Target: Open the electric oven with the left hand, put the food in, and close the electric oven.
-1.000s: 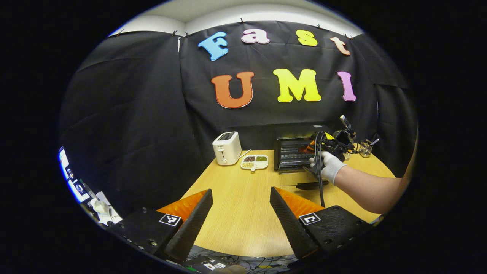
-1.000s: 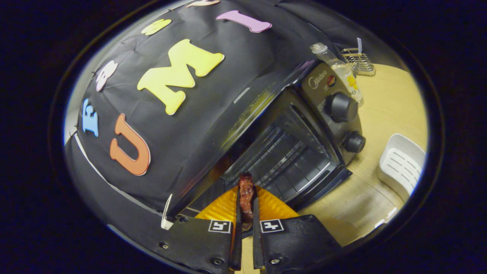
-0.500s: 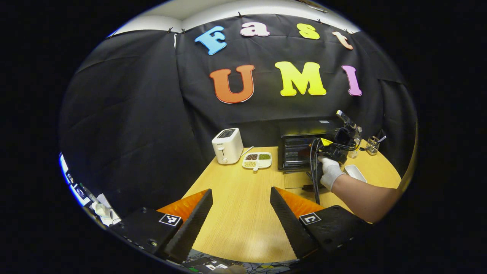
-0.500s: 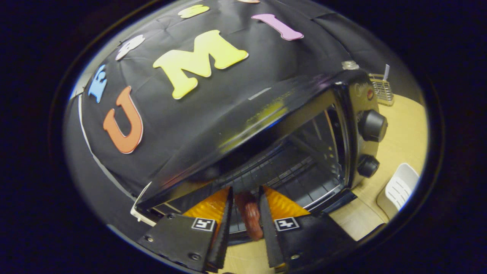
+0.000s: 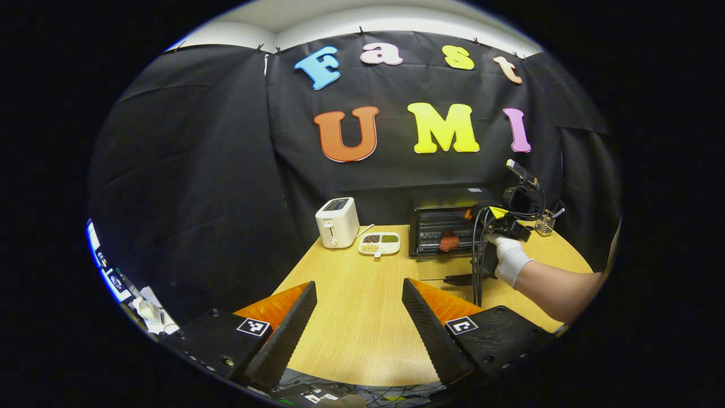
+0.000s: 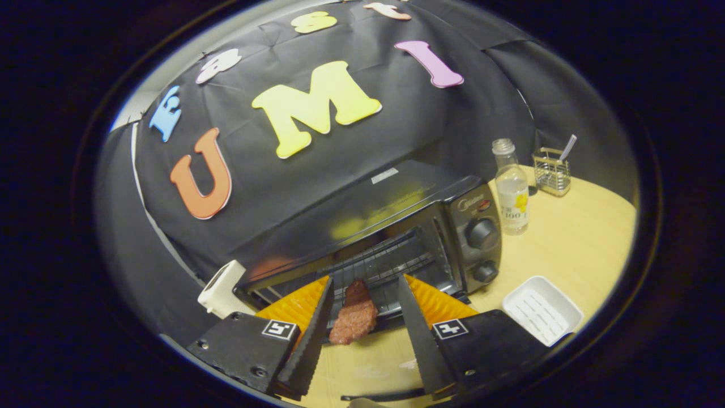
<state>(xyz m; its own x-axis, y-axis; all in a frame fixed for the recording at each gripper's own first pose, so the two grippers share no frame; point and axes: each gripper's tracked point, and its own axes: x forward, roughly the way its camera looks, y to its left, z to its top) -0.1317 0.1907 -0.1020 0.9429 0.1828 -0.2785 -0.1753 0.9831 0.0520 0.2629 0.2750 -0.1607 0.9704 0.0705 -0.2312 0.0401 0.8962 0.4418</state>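
Since half a second ago, our right tool (image 6: 362,328) has drawn back from the electric oven (image 6: 391,238) and its fingers have spread wide, letting go of the reddish-brown food (image 6: 354,317). We see the food lying partly on the oven's wire rack, its near end sticking out over the front edge between the two separated fingers, touching neither. The oven door (image 6: 374,368) is folded down flat toward us, with its dark handle at the bottom of the right gripper view. Two knobs sit on the oven's right panel.

On the wooden table (image 6: 572,243), just right of the oven, we see a clear bottle (image 6: 511,192); a small wire basket (image 6: 551,170) stands further back, and an empty white tray (image 6: 542,309) sits near the front. A white toaster (image 6: 224,286) stands left of the oven.

From the left gripper view, our left tool (image 5: 357,317) is held wide and holds nothing, well back from the oven at the near edge of the table. Across the table, a gloved hand (image 5: 510,258) grips the right tool in front of the oven, and the food shows at the oven's mouth. Between toaster and oven lies a divided dish (image 5: 379,242) with small portions.
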